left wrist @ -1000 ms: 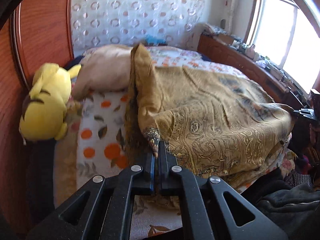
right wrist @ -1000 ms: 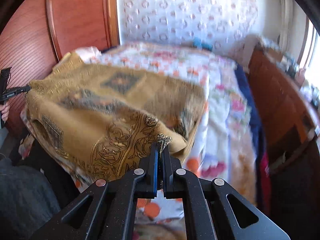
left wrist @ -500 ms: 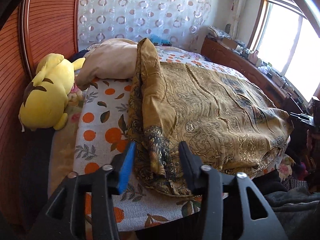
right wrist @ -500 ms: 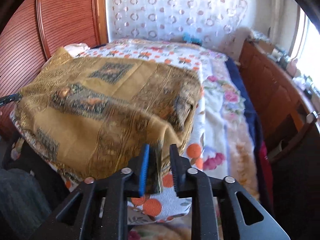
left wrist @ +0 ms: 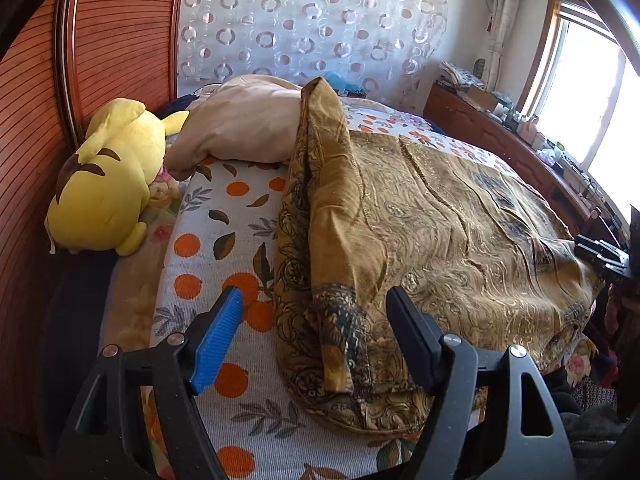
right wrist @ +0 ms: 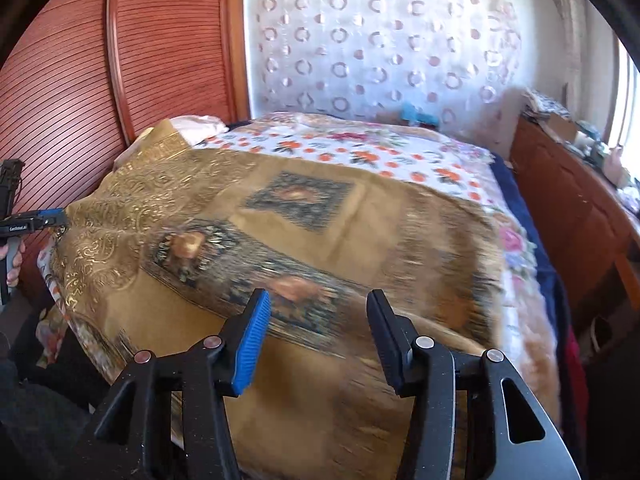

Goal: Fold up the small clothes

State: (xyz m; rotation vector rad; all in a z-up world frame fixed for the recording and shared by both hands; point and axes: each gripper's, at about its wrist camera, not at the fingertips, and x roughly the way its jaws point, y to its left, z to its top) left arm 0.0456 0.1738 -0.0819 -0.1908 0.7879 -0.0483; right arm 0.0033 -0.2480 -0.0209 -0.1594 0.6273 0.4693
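A golden-brown patterned cloth (left wrist: 452, 220) lies spread on the bed, its left edge folded over in a ridge; it also shows in the right wrist view (right wrist: 304, 216). My left gripper (left wrist: 316, 344) is open and empty, jaws wide just above the cloth's near left corner. My right gripper (right wrist: 316, 340) is open and empty above the cloth's near right part. The left gripper also shows at the left edge of the right wrist view (right wrist: 36, 222), and the right gripper at the right edge of the left wrist view (left wrist: 600, 252).
The bed sheet (left wrist: 224, 216) has orange dots and leaves. A yellow plush toy (left wrist: 108, 184) and a beige pillow (left wrist: 244, 124) lie at the head. A red wooden headboard (right wrist: 160, 48), a patterned curtain (right wrist: 380, 48) and a wooden sideboard (right wrist: 576, 200) with clutter surround the bed.
Both grippers were shut on corners of the cloth a second ago. They have opened wide and let it go, and the cloth has settled flat on the bed.
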